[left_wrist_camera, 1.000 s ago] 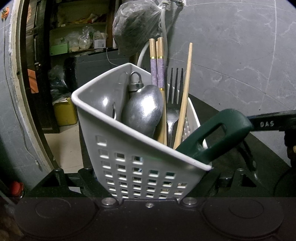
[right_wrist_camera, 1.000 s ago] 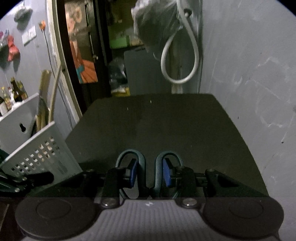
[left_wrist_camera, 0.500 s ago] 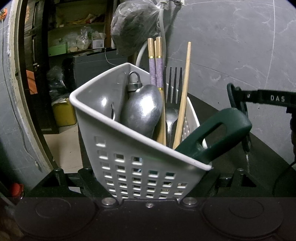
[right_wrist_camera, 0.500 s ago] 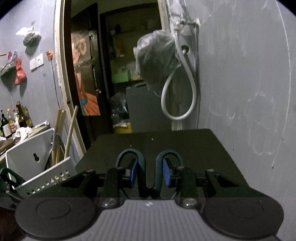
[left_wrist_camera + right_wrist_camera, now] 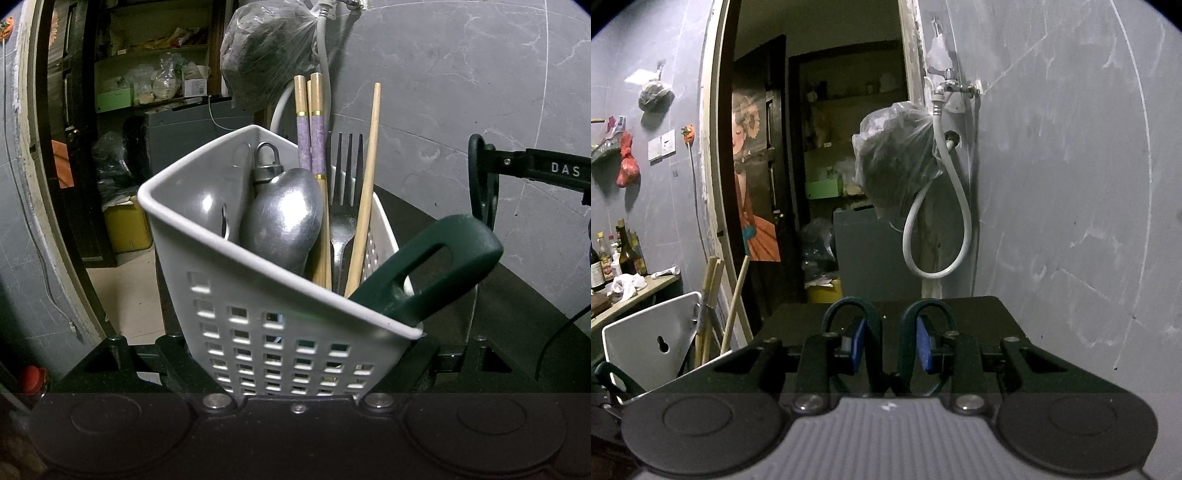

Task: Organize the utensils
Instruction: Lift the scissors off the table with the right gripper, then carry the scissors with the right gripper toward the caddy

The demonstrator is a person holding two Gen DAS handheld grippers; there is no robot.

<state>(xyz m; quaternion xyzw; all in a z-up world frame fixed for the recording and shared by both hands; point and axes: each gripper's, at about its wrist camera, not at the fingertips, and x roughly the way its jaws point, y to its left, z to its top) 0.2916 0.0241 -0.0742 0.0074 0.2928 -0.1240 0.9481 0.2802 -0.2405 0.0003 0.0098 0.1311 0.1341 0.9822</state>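
Note:
My left gripper is shut on a white perforated utensil holder, held tilted. In it stand a metal spoon, a fork, purple-banded chopsticks, a plain wooden chopstick and a dark green handle. My right gripper is shut and empty, raised above the black table; it shows at the right of the left wrist view. The holder is at the lower left of the right wrist view.
A grey tiled wall is to the right. A tap with a white hose and a hanging plastic bag are ahead, with a doorway to a storage room. Bottles stand on a left counter.
My right gripper rose and tilted upward, staying shut and empty. It came into the left wrist view at the right. The holder stayed in my left gripper.

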